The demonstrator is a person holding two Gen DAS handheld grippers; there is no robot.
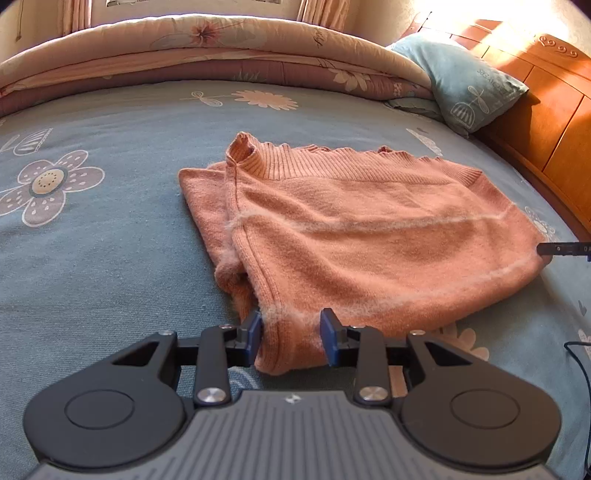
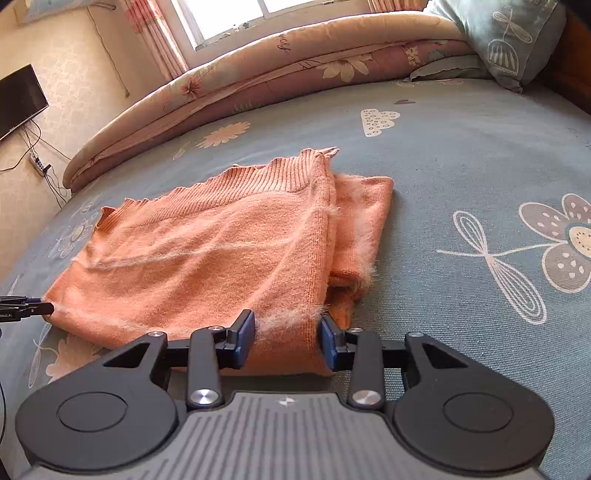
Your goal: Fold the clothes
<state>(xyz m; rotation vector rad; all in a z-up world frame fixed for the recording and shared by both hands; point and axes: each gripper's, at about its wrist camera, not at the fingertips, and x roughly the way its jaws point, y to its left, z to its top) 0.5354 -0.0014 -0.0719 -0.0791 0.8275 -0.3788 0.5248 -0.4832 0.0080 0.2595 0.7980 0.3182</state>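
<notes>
I see a bed [image 1: 129,229] with a blue floral sheet, a rolled quilt [image 1: 207,48], a sunlit wooden headboard [image 1: 546,96], a bright window [image 2: 229,14], and a wall-mounted TV [image 2: 18,99].

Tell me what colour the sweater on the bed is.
The sweater is salmon orange with thin fuzzy pale stripes, clearest in the left wrist view.

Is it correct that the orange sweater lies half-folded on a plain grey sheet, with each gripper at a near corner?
Not quite: the sheet is not plain; it has a flower print, clear in both wrist views. The sweater is half-folded, with the left gripper and right gripper at its near corners.
</notes>
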